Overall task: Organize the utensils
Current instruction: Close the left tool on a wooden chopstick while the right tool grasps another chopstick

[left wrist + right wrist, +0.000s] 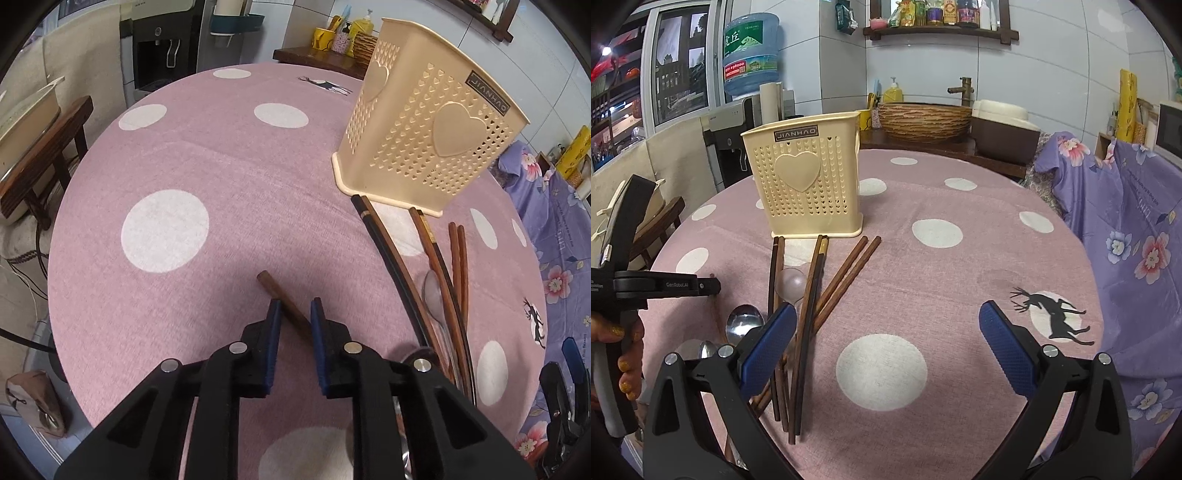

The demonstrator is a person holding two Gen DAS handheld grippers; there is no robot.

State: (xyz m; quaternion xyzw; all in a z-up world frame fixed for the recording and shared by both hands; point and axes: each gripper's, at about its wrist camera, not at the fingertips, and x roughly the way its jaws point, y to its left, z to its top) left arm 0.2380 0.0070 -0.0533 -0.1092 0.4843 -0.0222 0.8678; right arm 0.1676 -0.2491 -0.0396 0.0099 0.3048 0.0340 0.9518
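A cream perforated utensil holder (424,133) with heart reliefs stands on the pink dotted table; it also shows in the right wrist view (807,177). Several brown chopsticks (812,295) and spoons (744,323) lie in front of it, also visible in the left wrist view (436,280). My left gripper (295,306) has its jaws narrowly apart around a single brown chopstick (275,291), which lies between the blue pads. My right gripper (888,321) is wide open and empty above the table, right of the chopstick pile.
The round table (923,258) has a pink cloth with white dots. A wooden bench (44,147) stands to the left, a purple floral-covered seat (1137,240) to the right, and a wicker basin (923,120) and water dispenser (750,92) behind.
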